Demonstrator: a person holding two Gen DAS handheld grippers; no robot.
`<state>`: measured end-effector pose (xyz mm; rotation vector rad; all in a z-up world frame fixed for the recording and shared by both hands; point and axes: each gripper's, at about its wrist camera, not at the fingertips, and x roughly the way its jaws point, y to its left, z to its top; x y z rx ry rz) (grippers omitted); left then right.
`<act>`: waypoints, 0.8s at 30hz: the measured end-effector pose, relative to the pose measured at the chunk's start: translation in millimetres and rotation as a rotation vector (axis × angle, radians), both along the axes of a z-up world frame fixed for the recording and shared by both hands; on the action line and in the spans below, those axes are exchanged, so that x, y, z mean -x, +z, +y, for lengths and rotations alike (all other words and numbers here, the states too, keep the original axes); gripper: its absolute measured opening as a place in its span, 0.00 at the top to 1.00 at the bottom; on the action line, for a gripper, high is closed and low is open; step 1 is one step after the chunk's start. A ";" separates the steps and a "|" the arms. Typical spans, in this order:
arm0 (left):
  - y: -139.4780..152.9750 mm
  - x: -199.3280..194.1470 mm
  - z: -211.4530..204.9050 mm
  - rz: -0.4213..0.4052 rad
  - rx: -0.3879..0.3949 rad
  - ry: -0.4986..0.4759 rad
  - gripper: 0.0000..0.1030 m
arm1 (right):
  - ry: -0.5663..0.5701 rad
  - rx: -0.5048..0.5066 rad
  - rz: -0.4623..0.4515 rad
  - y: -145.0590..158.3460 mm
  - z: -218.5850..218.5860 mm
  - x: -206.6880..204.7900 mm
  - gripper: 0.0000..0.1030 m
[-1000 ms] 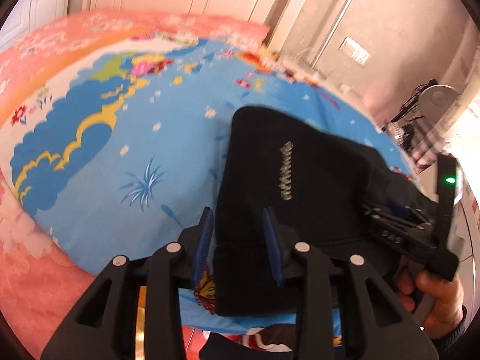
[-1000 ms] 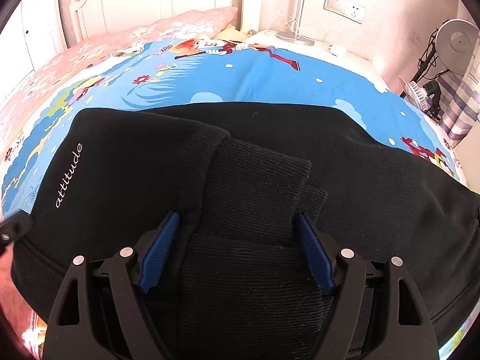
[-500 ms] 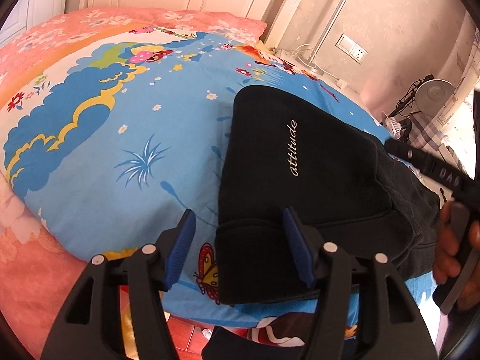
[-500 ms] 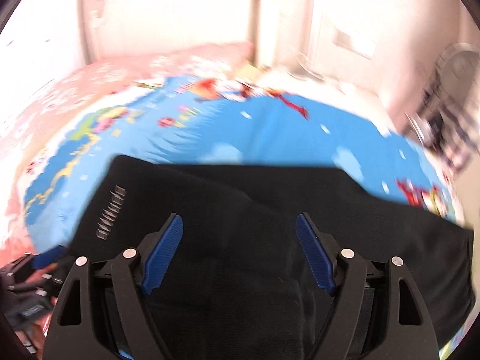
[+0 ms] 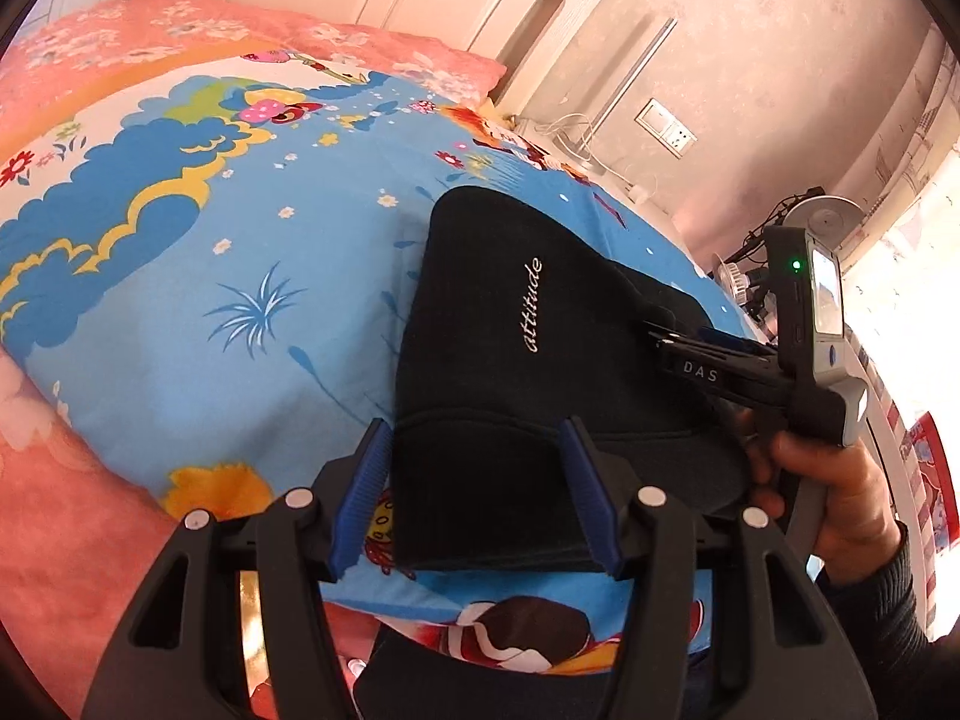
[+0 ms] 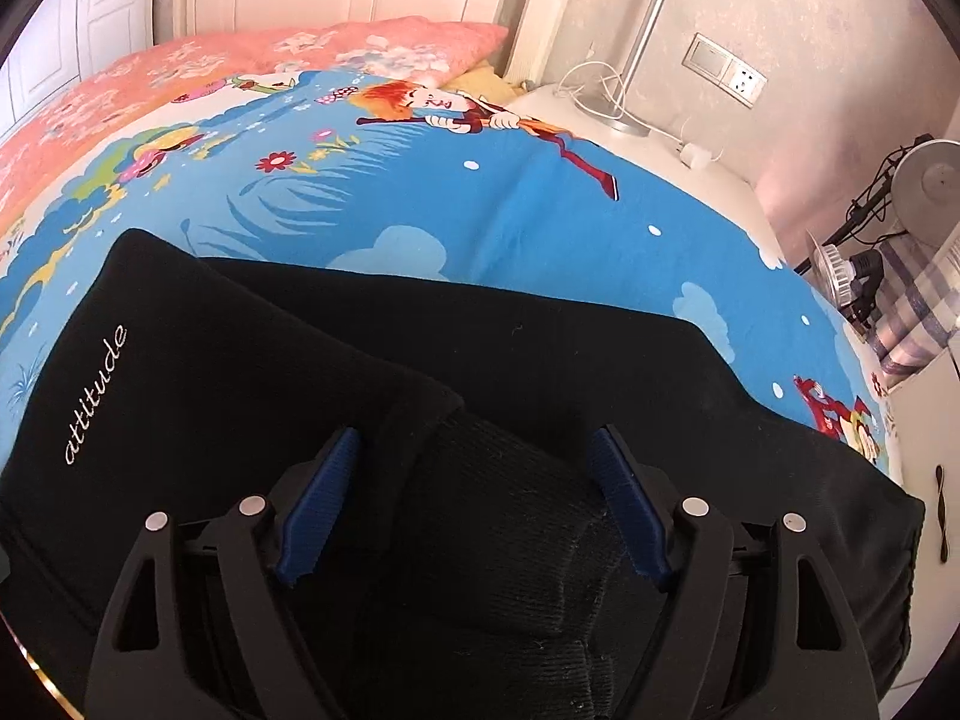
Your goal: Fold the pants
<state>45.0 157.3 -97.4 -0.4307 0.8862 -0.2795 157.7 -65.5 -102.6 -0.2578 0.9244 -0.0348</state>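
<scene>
Black pants (image 5: 510, 348) with white "attitude" lettering lie folded on the blue cartoon bedsheet (image 5: 240, 276). My left gripper (image 5: 474, 480) is open, its blue pads on either side of the folded near edge. My right gripper (image 6: 474, 492) is open over the pants (image 6: 540, 372), above the ribbed cuffs (image 6: 510, 540) that lie on top. The right gripper also shows in the left wrist view (image 5: 720, 366), held by a hand at the pants' right side.
A pink floral quilt (image 6: 180, 78) covers the far side of the bed. A white nightstand (image 6: 648, 144) with a lamp base and cables stands by the wall. A fan (image 6: 924, 174) and a checked cloth (image 6: 912, 306) are at the right.
My left gripper opened wider and moved in over the pants' near edge. My right gripper swung up and came back down low over the cuffs.
</scene>
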 end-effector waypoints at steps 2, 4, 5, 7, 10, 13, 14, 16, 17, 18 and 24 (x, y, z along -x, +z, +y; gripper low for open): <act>-8.8 -0.7 1.0 0.028 0.031 0.002 0.43 | -0.002 -0.009 -0.005 -1.4 -1.9 0.9 0.27; -14.5 -0.2 2.3 0.043 0.069 -0.006 0.43 | -0.002 -0.017 -0.006 -1.5 -4.0 1.5 0.26; -17.6 -0.4 2.7 0.050 0.085 -0.012 0.43 | -0.004 -0.024 -0.005 -1.7 -5.3 1.0 0.26; -21.0 -1.1 5.4 0.057 0.118 -0.011 0.47 | -0.007 -0.020 -0.010 -2.2 -5.6 -0.1 0.22; -20.7 -1.1 3.5 0.052 0.116 -0.018 0.49 | -0.010 -0.031 -0.011 -2.5 -7.3 -0.4 0.20; -18.1 0.4 2.0 0.049 0.106 -0.014 0.54 | -0.010 -0.049 -0.014 -1.5 -10.3 -0.7 0.14; -16.4 1.1 1.4 0.046 0.100 -0.014 0.55 | -0.008 -0.059 -0.011 -0.2 -12.1 -0.2 0.13; -9.3 3.0 -3.6 0.030 0.055 -0.022 0.59 | -0.013 -0.083 0.002 9.5 -16.8 2.0 0.13; -6.0 4.3 -5.4 0.021 0.039 -0.026 0.59 | -0.015 -0.103 -0.003 17.6 -18.1 3.9 0.13; -4.8 3.7 -5.4 0.017 0.034 -0.027 0.59 | -0.003 -0.138 -0.019 28.1 -18.2 6.3 0.13; -7.9 1.0 -1.1 0.039 0.064 -0.019 0.56 | 0.247 -0.303 0.084 54.9 27.7 -1.3 0.13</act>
